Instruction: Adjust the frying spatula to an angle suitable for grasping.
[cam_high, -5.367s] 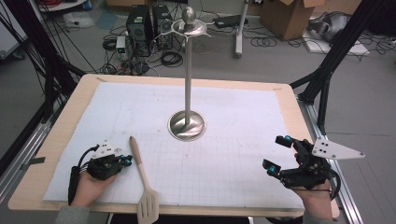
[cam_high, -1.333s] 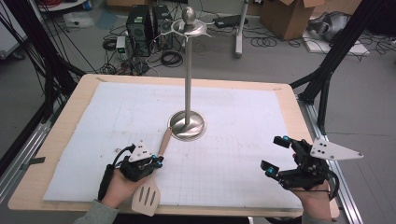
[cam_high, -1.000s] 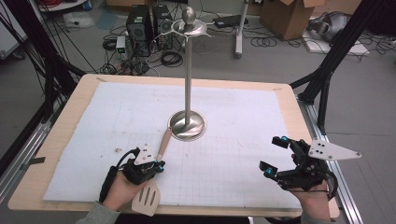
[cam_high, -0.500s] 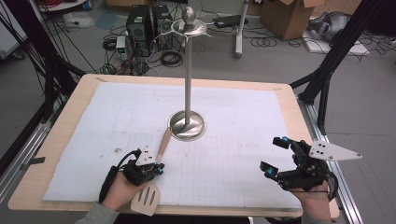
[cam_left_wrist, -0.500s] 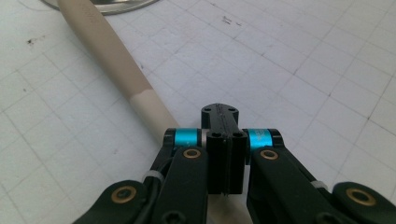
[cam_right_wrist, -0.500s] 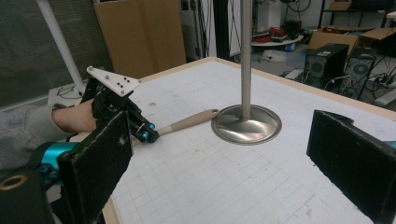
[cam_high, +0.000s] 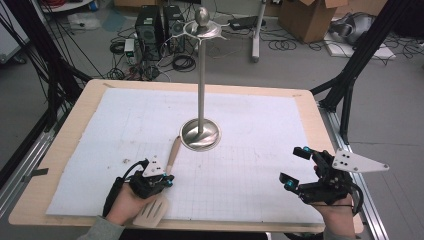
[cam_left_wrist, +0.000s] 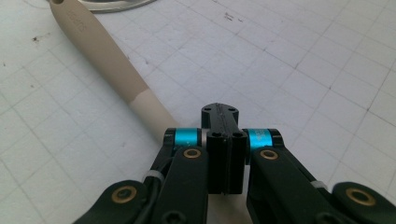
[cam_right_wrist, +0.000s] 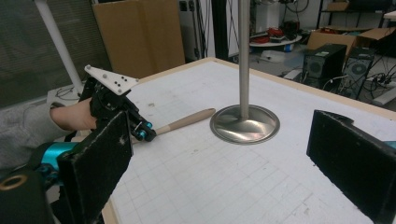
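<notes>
- Left gripper (cam_high: 161, 180) sits near the front edge of the mat (cam_high: 240, 115), jaws fully closed on the spatula (cam_high: 162, 187) at the neck, where handle meets blade.
- Left gripper view: the two jaws meet at the centre with the pale shaft running under and between them; grip looks firm but narrow.
- Spatula lies flat on the mat, blade (cam_high: 150, 212) toward the person, handle tip (cam_high: 176, 142) pointing at the stand (cam_high: 201, 90) and ending just beside its round base (cam_high: 200, 135), seemingly not touching.
- Right gripper (cam_high: 301, 170) rests at the mat's right side, well apart from the spatula, jaws wide open and empty.
- Judgement: step in hand is picking up the spatula, probably to hang it on the stand's top ring (cam_high: 202, 27).
- Lift straight up first; handle tip is close to the base, so any forward slide would knock it.
- Grip is off the middle of the tool; expect the long handle to droop or swing. Raise slowly and keep the wrist level.
- Handle end has a hole (cam_left_wrist: 57, 1), visible in left gripper view. That end has to reach the hook, so the tool needs turning upright.
- Free gripper can steady the handle if it pivots.
- Risk: round shaft rolling in the pads.
</notes>
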